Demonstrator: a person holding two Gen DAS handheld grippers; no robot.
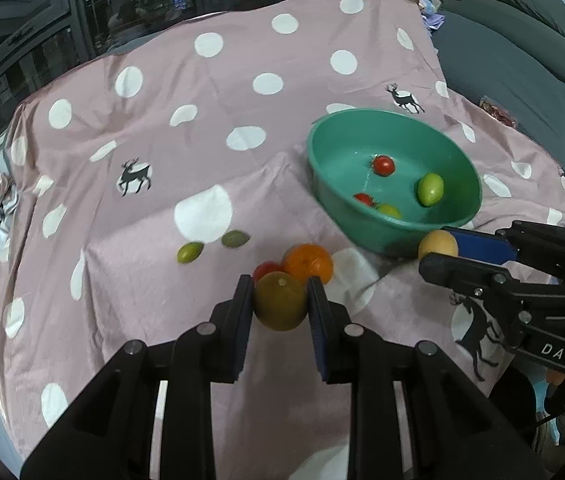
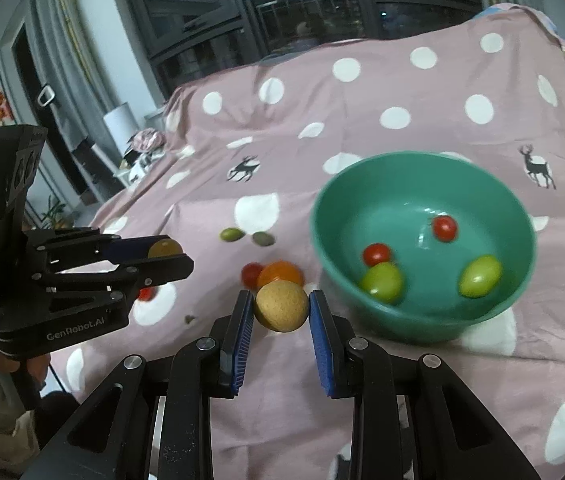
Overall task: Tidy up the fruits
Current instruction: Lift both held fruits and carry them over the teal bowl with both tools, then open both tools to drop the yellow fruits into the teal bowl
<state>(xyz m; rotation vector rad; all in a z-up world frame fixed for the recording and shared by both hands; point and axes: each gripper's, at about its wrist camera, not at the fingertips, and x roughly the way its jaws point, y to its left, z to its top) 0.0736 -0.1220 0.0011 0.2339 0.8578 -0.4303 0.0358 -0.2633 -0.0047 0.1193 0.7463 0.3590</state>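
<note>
Fruits (image 1: 280, 300), round, matte; bowl (image 1: 458, 152) perhaps plastic.

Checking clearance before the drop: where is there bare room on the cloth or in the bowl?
Free: the wide stretch of pink cloth behind the two green fruits, and the near strip in front of the left gripper. The bowl has bare floor along its left side. Crowded: the gap beside the orange, where both loaded grippers meet, the right gripper included.

teal bowl (image 2: 422, 320), pink white-dotted cloth (image 2: 362, 120) with deer, orange (image 1: 308, 262)
</note>
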